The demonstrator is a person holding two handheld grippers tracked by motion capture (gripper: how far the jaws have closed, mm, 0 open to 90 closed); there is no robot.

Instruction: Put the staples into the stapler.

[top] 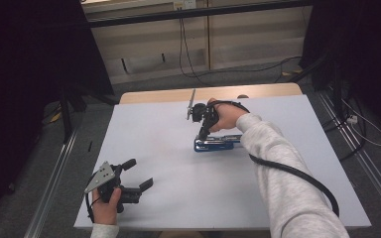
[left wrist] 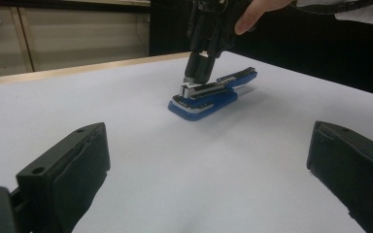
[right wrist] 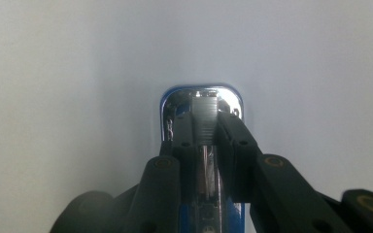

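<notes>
Stapler (top: pixel 217 143), one unit, blue, lies flat on the white table (top: pixel 154 148). Right gripper (right wrist: pixel 205 127) jaws clamp its metal top arm. Left gripper (top: pixel 141 174) rests with jaws spread, grasping nothing.

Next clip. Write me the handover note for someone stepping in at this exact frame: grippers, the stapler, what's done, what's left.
Right gripper: pointing down, jaws shut on the metal top part of the blue stapler near its front end.
Left gripper: open, holding nothing, resting near the front left corner of the white table.
Stapler: lying flat at mid-table, base on the surface.
Done: grip taken on the stapler's top part.
Left: probably lifting or pressing that part; the left gripper could steady the base.
</notes>
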